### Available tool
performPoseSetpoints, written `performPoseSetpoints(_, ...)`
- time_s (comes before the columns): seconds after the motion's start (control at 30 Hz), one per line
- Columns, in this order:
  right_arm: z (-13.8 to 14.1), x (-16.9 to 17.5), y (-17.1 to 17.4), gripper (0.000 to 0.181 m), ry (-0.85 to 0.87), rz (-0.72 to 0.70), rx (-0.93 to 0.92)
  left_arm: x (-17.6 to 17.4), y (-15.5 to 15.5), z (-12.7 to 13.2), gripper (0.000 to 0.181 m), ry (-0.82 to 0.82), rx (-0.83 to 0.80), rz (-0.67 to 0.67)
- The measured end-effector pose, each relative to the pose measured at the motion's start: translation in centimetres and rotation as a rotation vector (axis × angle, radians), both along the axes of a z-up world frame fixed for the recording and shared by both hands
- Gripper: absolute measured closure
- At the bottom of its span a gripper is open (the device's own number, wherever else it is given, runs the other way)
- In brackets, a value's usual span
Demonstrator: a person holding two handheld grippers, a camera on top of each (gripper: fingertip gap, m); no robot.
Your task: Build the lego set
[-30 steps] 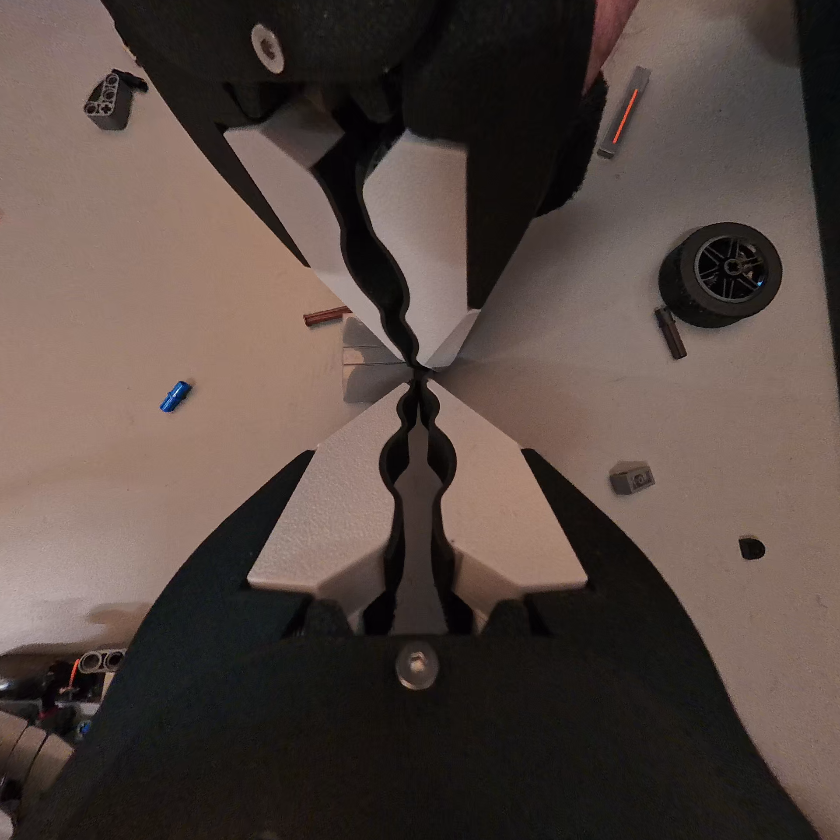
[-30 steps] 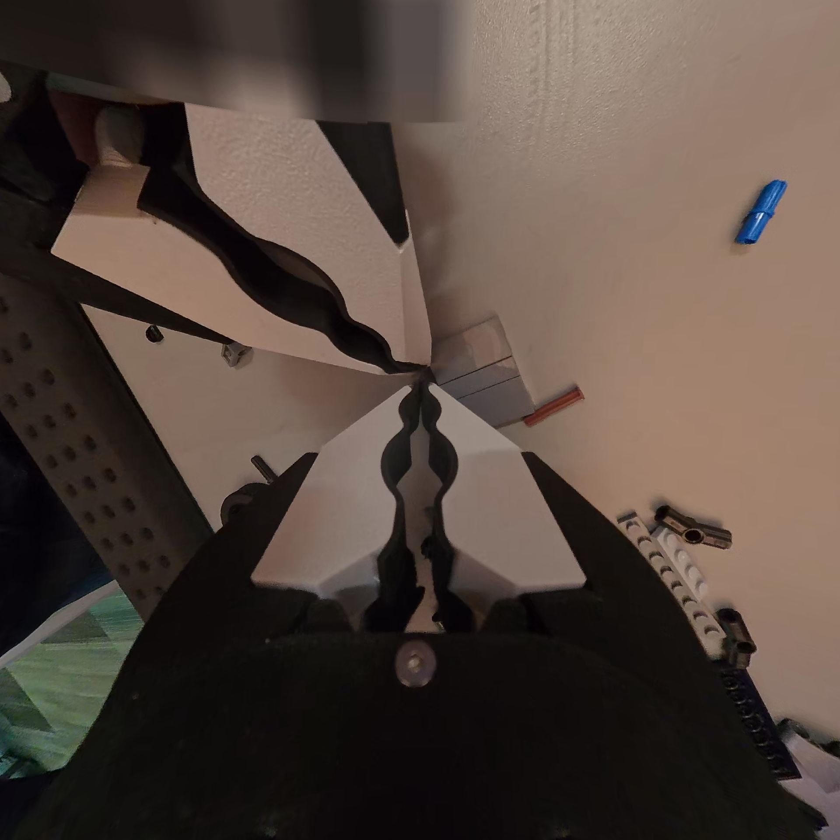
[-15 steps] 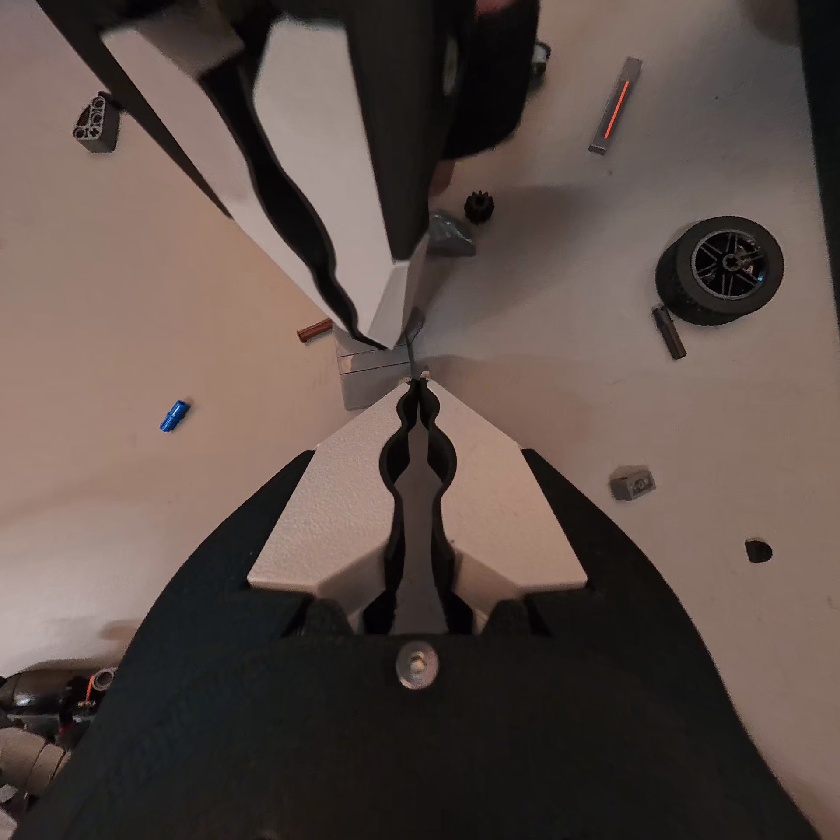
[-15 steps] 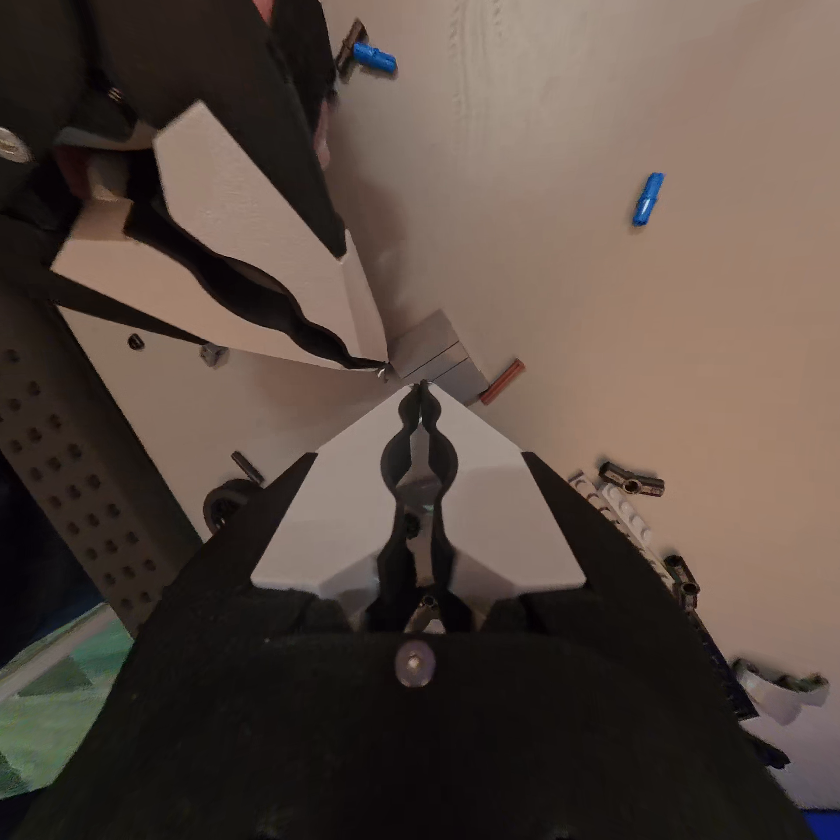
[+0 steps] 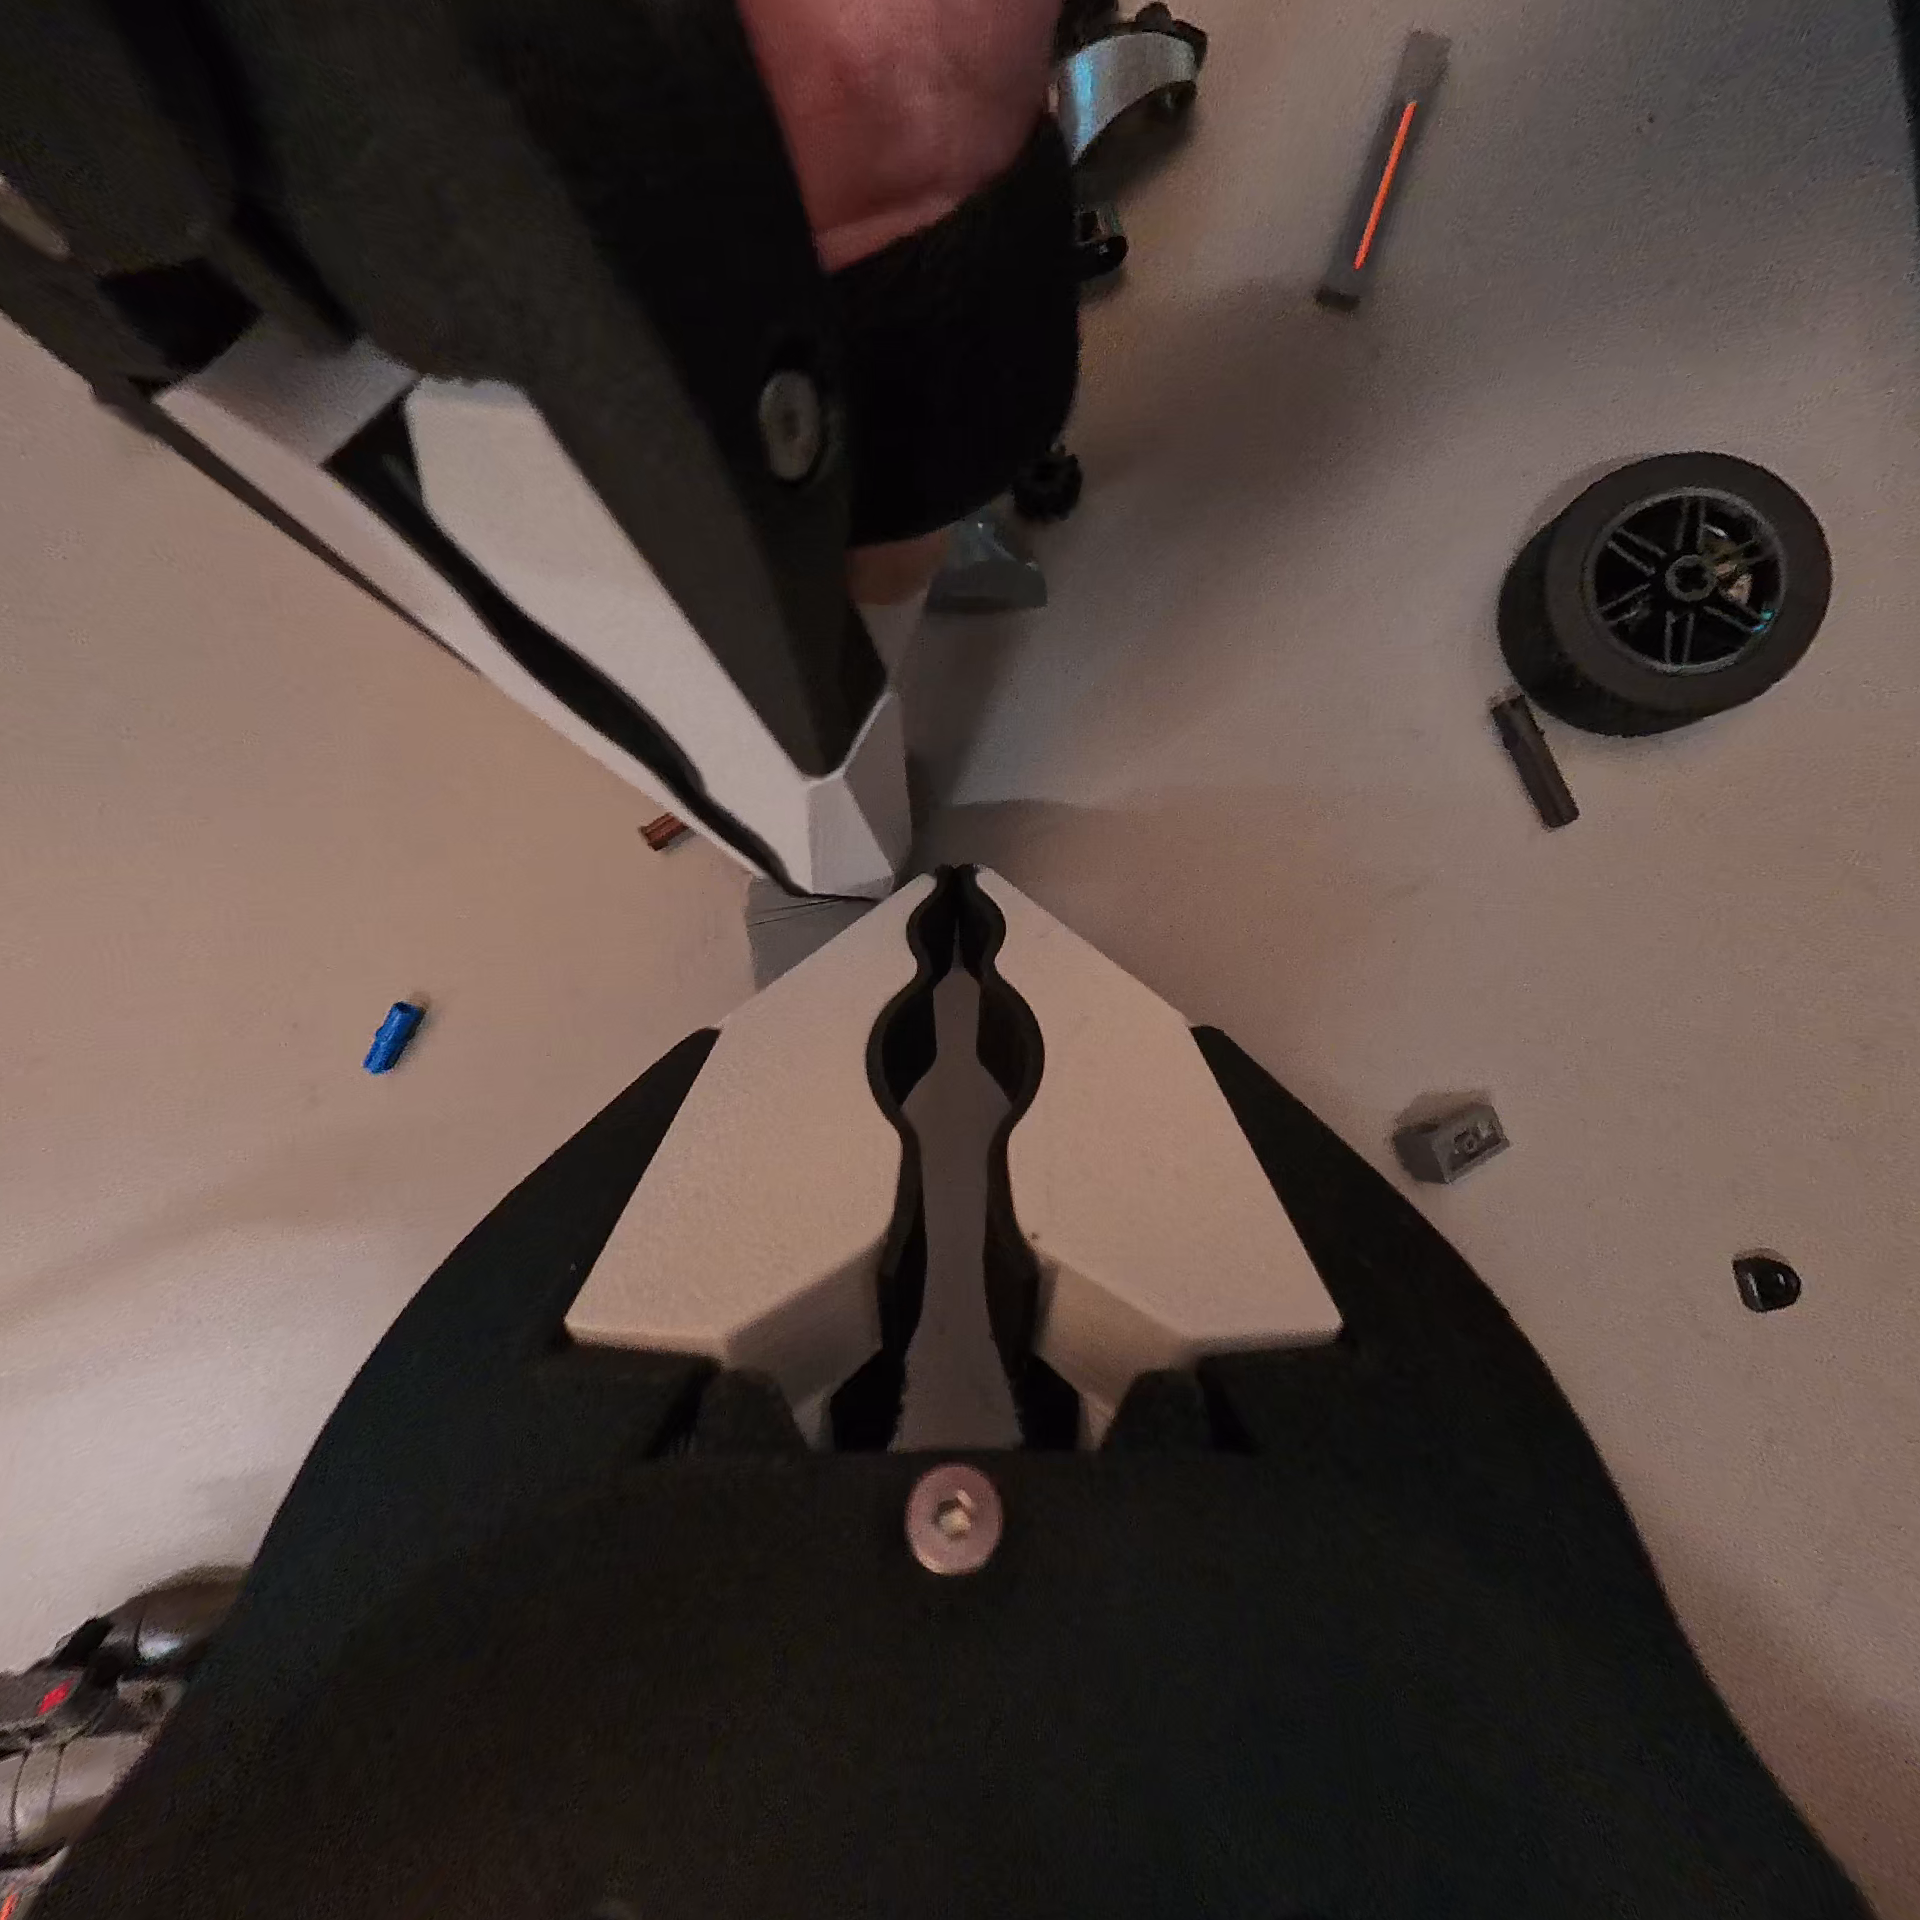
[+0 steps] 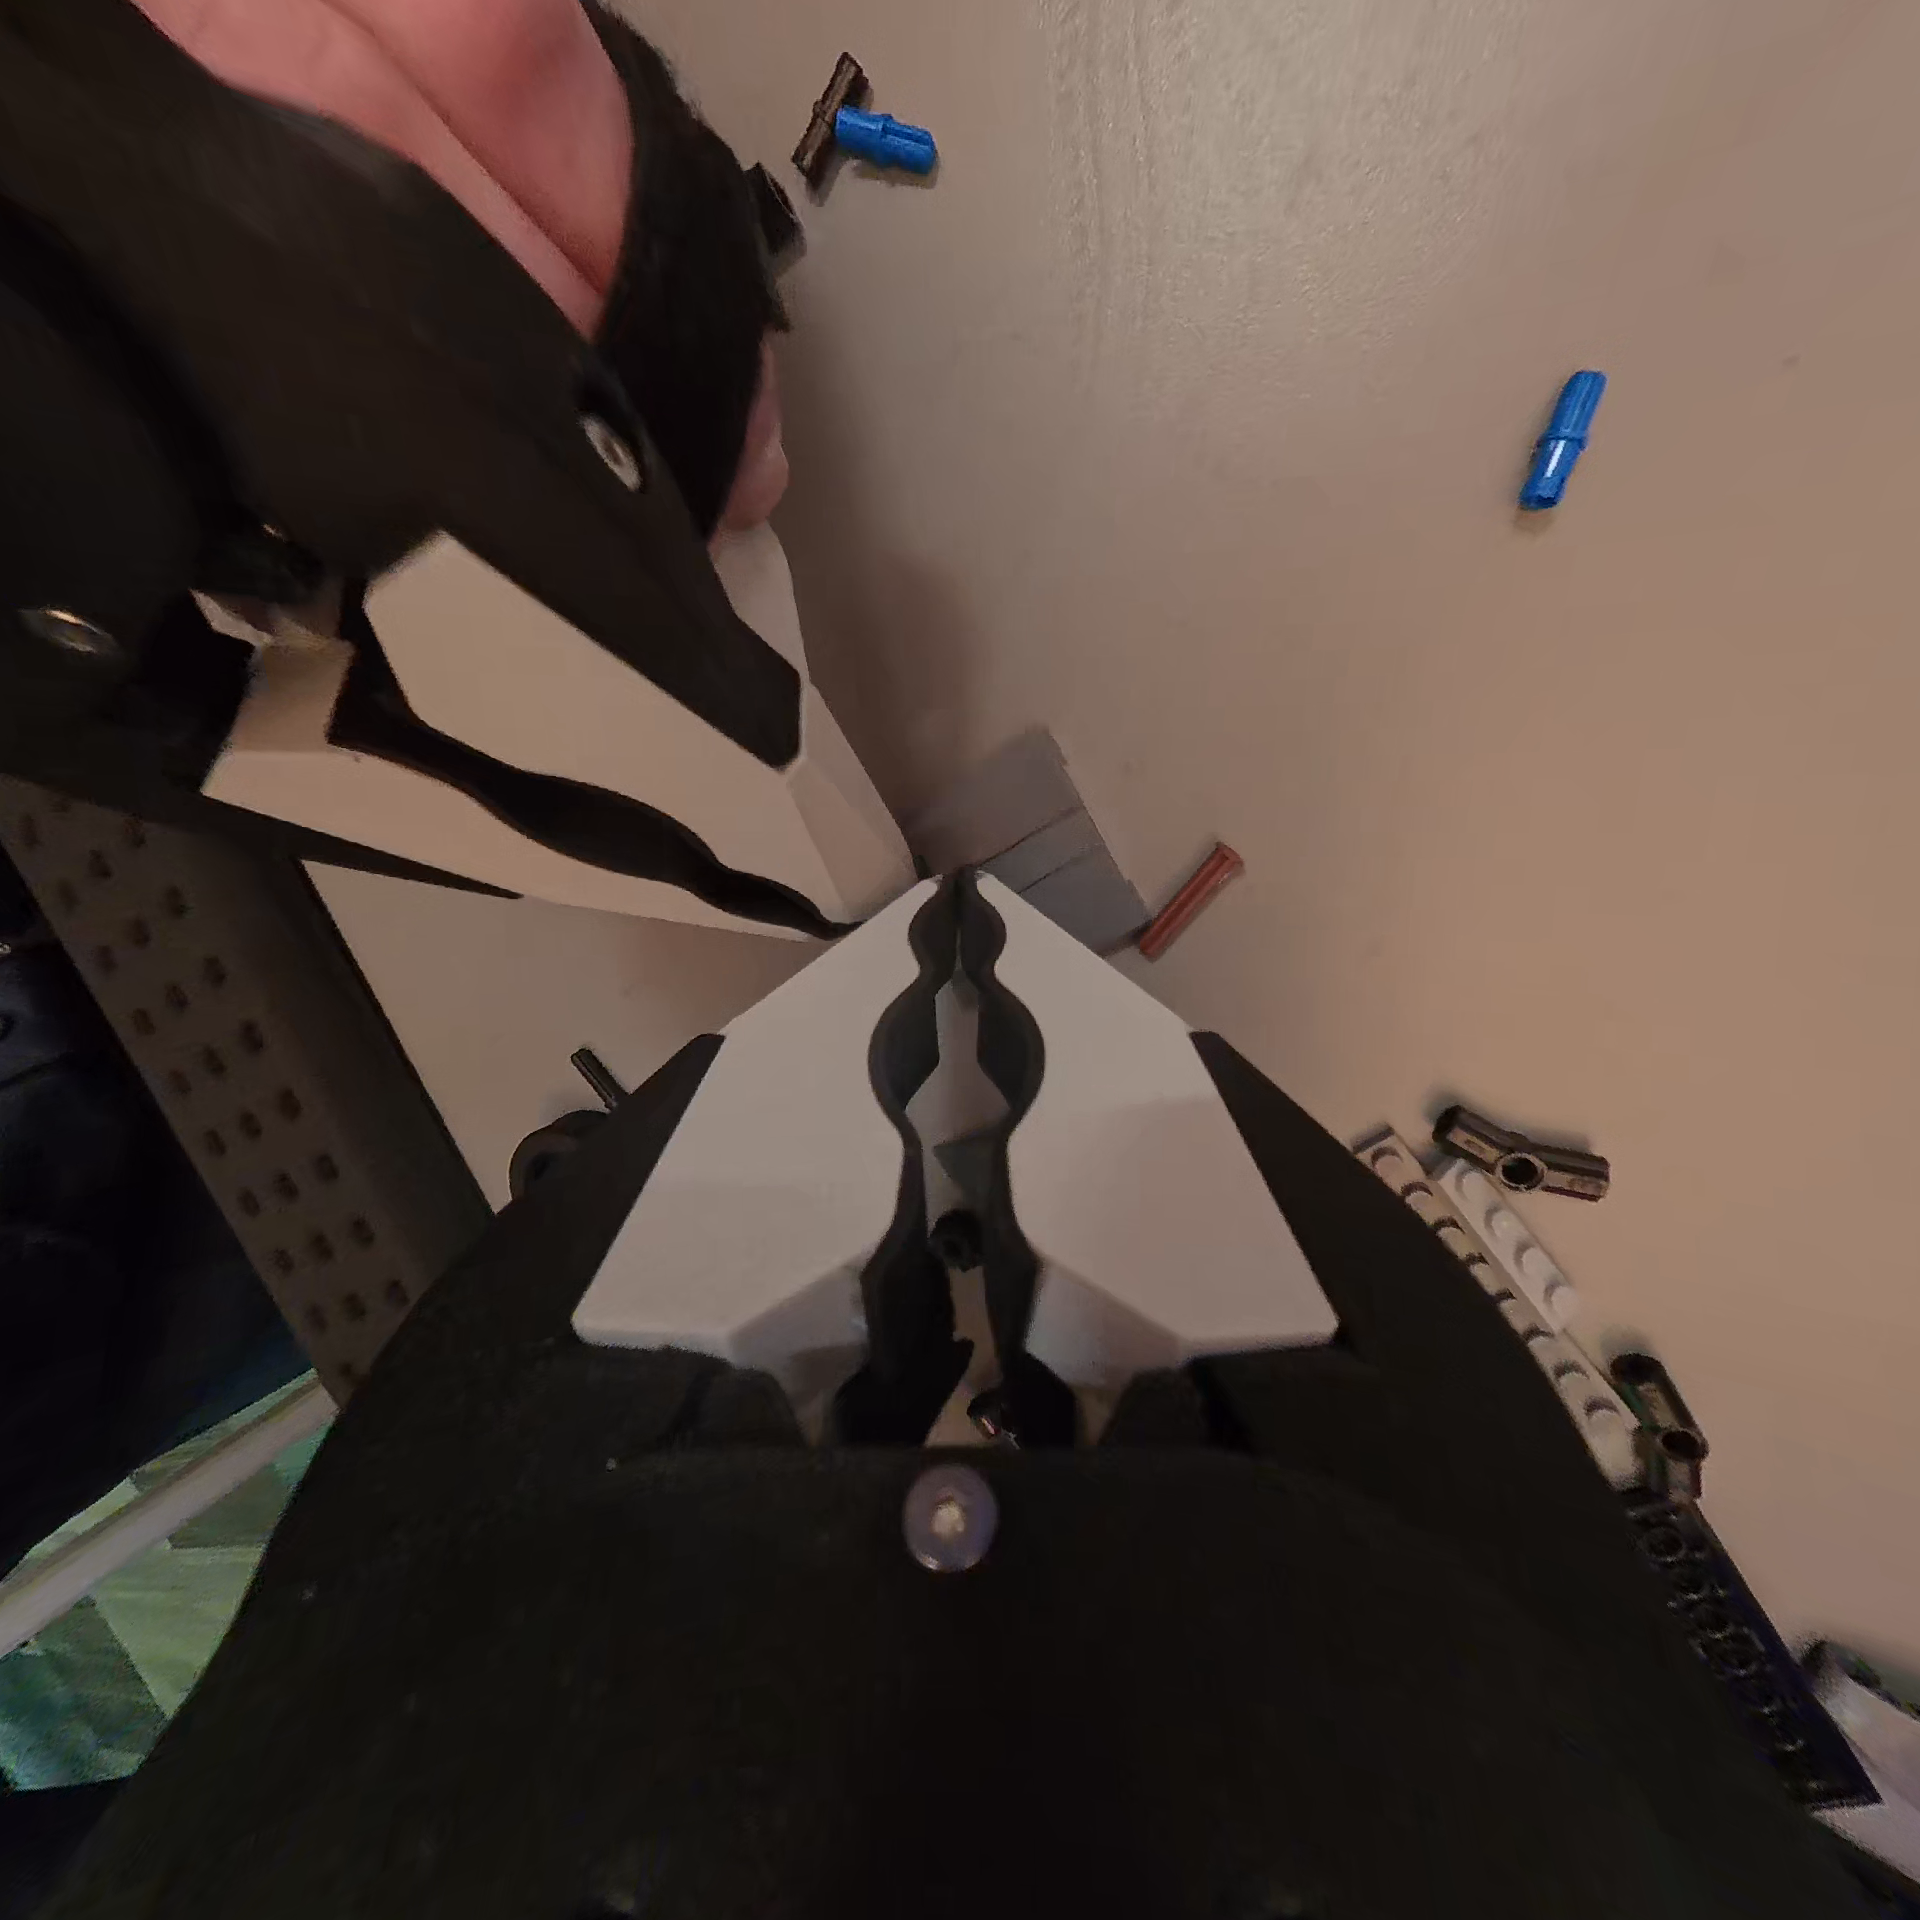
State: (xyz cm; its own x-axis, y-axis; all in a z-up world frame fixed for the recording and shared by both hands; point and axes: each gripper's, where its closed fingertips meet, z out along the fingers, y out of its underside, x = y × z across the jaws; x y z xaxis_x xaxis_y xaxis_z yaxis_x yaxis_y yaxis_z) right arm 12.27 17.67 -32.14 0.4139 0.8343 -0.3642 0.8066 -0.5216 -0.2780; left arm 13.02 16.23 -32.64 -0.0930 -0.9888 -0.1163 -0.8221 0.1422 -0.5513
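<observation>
While both grippers meet tip to tip over the grey block, the left gripper and right gripper are pressed together; whether they pinch anything is unclear. This looks like fitting a small part, and the next move calls for steady alignment beside the block.

Right tool back tip-to-tip beside left tool — gap of half a second ago gone.
</observation>
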Motion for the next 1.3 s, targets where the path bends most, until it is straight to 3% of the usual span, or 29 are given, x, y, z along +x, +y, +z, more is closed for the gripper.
performPoseSetpoints(0.17, 0.0, 0.0, 0.0, 0.181, 0.007, 0.007, 0.001, -0.2, -0.2, -0.1, 0.181, 0.014, 0.045, -0.018)
performPoseSetpoints(0.47, 0.0, 0.0, 0.0, 0.181, 0.012, 0.01, -0.003, -0.8, 0.4, 1.9, 0.181, -0.11, -0.091, 0.006)
performPoseSetpoints(0.93, 0.2, -0.1, -0.3, 0.181, 0.02, 0.03, -0.013, -2.0, 0.7, 1.4, 0.181, -0.042, -0.059, -0.001)
performPoseSetpoints(1.03, 0.5, -0.2, -0.4, 0.18, 0.027, 0.04, -0.003, -2.2, -0.6, 1.6, 0.181, -0.031, -0.102, -0.053)
performPoseSetpoints(1.23, 0.2, 0.0, -0.3, 0.181, 0.008, 0.05, 0.007, -1.9, -2.5, 0.5, 0.158, 0.028, -0.069, -0.133)
performPoseSetpoints(1.3, 0.2, 0.1, -0.3, 0.181, 0.004, 0.048, 0.008, -1.8, -2.4, 0.0, 0.158, 0.049, -0.052, -0.128)
